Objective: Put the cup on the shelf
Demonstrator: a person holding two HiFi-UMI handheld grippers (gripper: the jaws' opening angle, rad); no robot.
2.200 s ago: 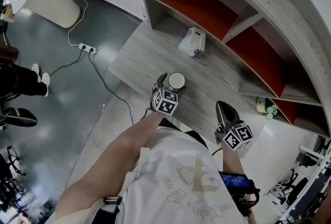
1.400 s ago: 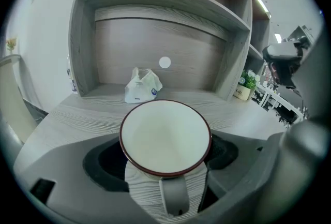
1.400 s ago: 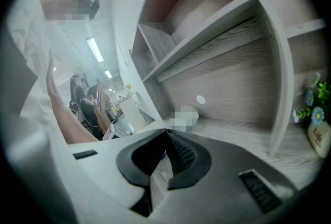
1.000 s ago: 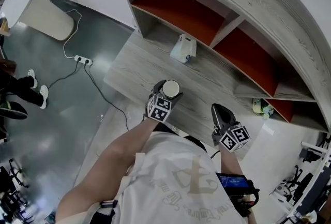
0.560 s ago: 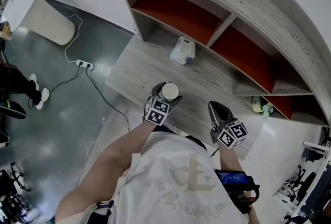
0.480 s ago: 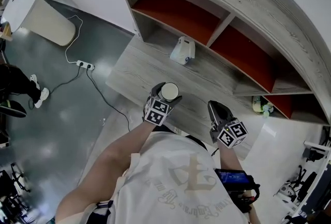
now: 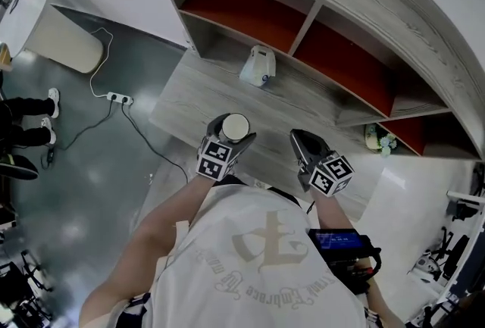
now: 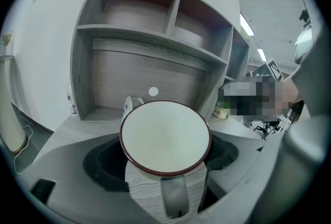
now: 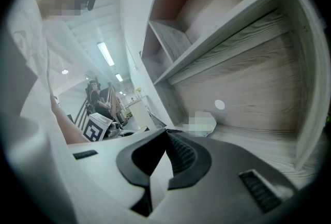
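Since the earlier frame the whole scene has slid left in the head view, and the right tongs (image 7: 303, 143) have come up nearer the left pair, so the person seems to have stepped closer.

Ahead stands the shelf (image 7: 303, 20), its red-backed compartments open toward the person. Below them runs the grey wood worktop (image 7: 189, 95), with a small white device (image 7: 258, 65) near its back.

The cup (image 8: 165, 137) is upright, mouth up, long axis vertical and handle turned back toward the person. It is clamped between the widely spread jaws of the left tongs (image 8: 163, 158), over the front part of the worktop. Whether its base touches the wood I cannot tell from these views.

From the left tongs the compartments lie straight ahead and higher than the cup's rim, so the move is probably forward and up. The left hand is nearer. The right tongs are pressed together on nothing.
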